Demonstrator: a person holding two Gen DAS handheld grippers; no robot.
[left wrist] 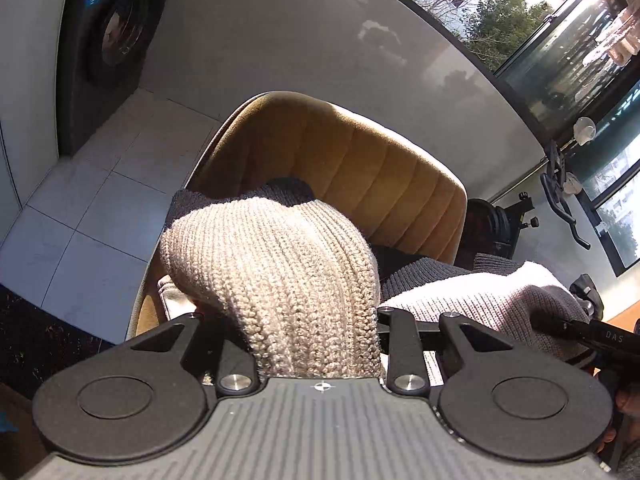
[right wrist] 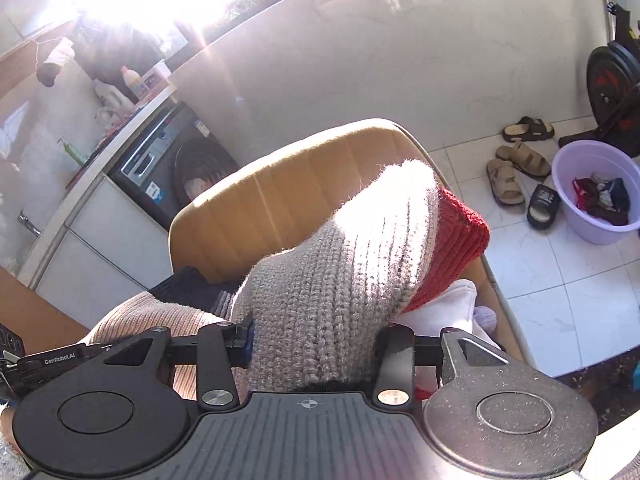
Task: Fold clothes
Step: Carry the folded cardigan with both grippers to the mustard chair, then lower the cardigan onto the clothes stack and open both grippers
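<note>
**Both claws pinch one chunky knit above a tan chair**

The left claw [left wrist: 316, 340] is closed on a thick bunch of beige ribbed sweater [left wrist: 276, 264], the fabric rising out from between its fingers in a rounded hump. The right claw [right wrist: 316, 344] grips the same knit [right wrist: 340, 272] in the same way, its jaws pressed against a fat fold. The sweater hangs lifted between the two claws, over the seat of a tan upholstered chair [left wrist: 360, 160] with vertical channel stitching on its curved back.

The left wrist view shows a dark grey ribbed band [left wrist: 288, 192] behind the hump, and to the right the garment's paler sunlit stretch running toward the other tool. Only the right wrist view shows a red knit piece [right wrist: 456, 240] tucked just behind the beige fold, a white garment [right wrist: 452, 304] under it on the seat, and a pinkish ribbed stretch [right wrist: 160, 316] at lower left.

Beyond the chair, each view catches one dark front-loading washing machine [left wrist: 112, 40], standing on white floor tiles [left wrist: 92, 216]. The right view shows it under a white counter [right wrist: 132, 116] carrying bottles. The right view alone takes in four sandals [right wrist: 520, 160] on the tiles: two tan, two dark. Beside them stands one round lilac plastic basin [right wrist: 592, 196] holding mixed clothes, with an exercise bike [right wrist: 612, 80] behind. The left view alone shows windows [left wrist: 520, 0] with trees and buildings outside.
</note>
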